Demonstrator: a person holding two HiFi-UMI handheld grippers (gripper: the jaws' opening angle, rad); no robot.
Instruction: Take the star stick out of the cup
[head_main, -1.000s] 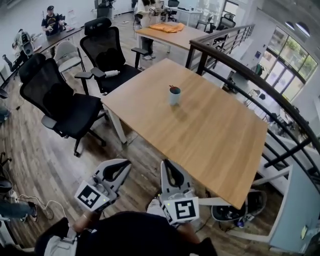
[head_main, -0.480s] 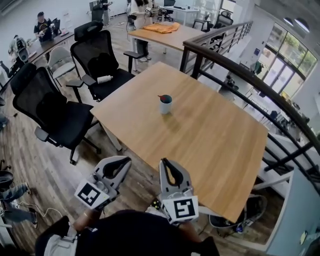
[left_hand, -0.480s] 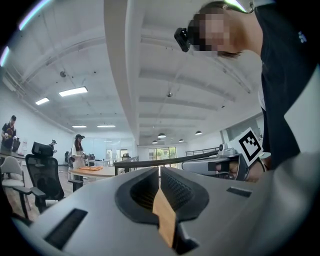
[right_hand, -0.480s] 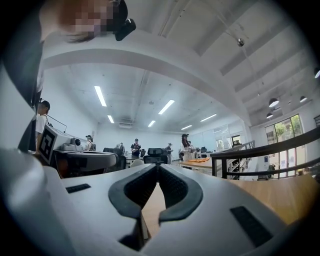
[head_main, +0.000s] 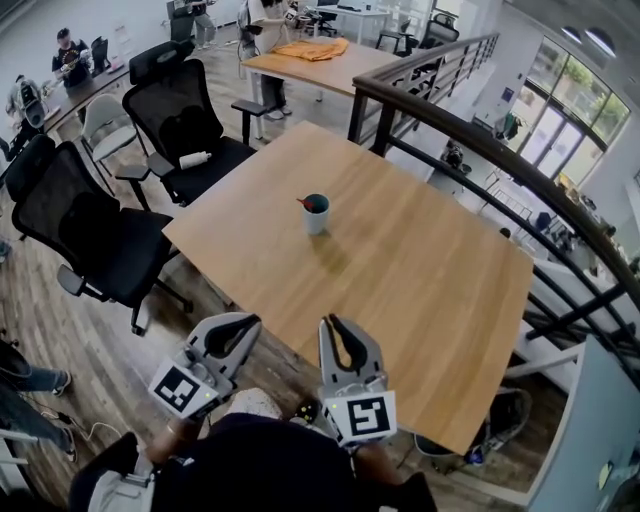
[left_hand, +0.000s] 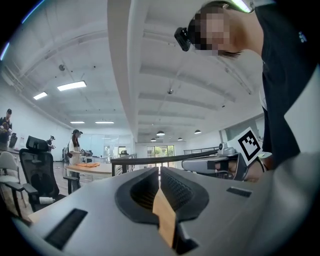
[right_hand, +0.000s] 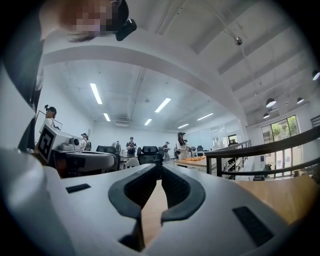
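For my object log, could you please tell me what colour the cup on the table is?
The cup is pale blue, shown best in the head view.

We only get a reddish tip of the star stick (head_main: 304, 202) above the cup (head_main: 316, 217) rim. The rest sits hidden inside, shape too small to confirm.

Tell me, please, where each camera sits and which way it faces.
Head view: on the person's head, steeply down at table and cup; left gripper and right gripper show.
Left gripper view: on the left gripper, along its shut jaws across the room; right gripper, torso show.
Right gripper view: likewise, jaws shut; left gripper shows.
Shared: both gripper views see the railing.
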